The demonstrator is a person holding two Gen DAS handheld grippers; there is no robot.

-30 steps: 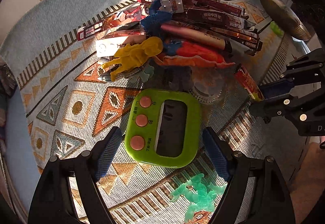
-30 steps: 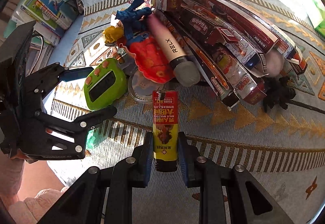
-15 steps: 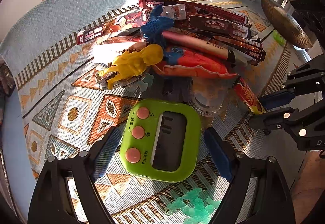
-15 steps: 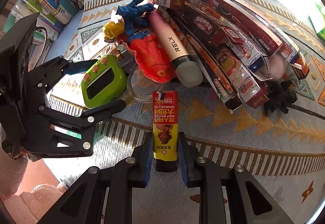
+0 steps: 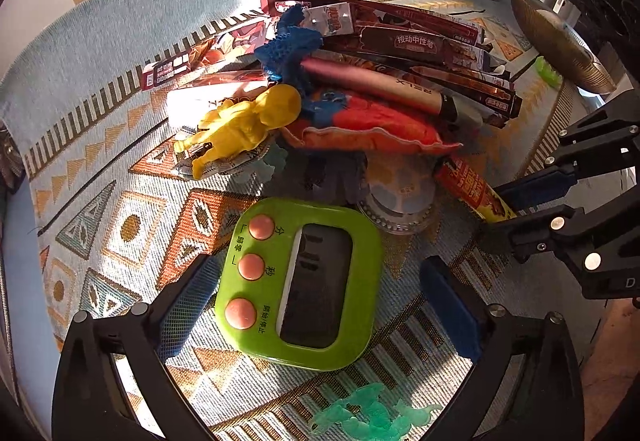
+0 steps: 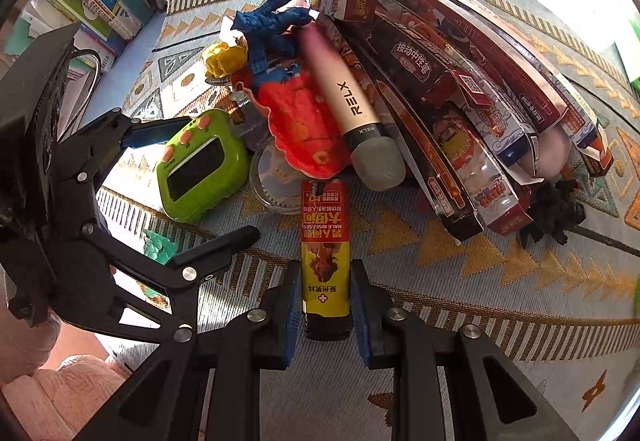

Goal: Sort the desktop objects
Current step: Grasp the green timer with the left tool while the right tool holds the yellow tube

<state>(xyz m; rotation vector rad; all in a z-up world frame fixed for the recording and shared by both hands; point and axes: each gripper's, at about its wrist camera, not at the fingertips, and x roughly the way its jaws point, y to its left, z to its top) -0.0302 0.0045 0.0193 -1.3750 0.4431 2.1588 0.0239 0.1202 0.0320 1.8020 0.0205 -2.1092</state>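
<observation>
The left gripper [image 5: 316, 305] is opening: its blue pads [image 5: 188, 305] stood closer beside the green timer [image 5: 300, 281] a second ago and now sit spread wide to either side, with clear mat showing between each pad and the timer's edges. The timer lies flat on the patterned mat [image 5: 120, 225], face up, just in front of the heap of toys and boxes, so it is between the jaws but not held. Judging from this, the left hand has either just let the timer go or is widening to straddle it; either way nothing is being carried on that side, and the timer counts as not yet sorted unless this spot is its place. The right gripper [image 6: 324, 305] has not changed: its jaws are clamped on the lower end of the red-and-yellow tube [image 6: 325, 241], just as in the earlier views, with the tube pointing up toward the heap and its far end near the clear round disc [image 6: 276, 181]. The yellow figure [image 5: 244, 125], the pink RELX stick [image 6: 340, 89] and the long red boxes [image 6: 452, 81] remain piled together, so most of the sorting looks still to be done.
</observation>
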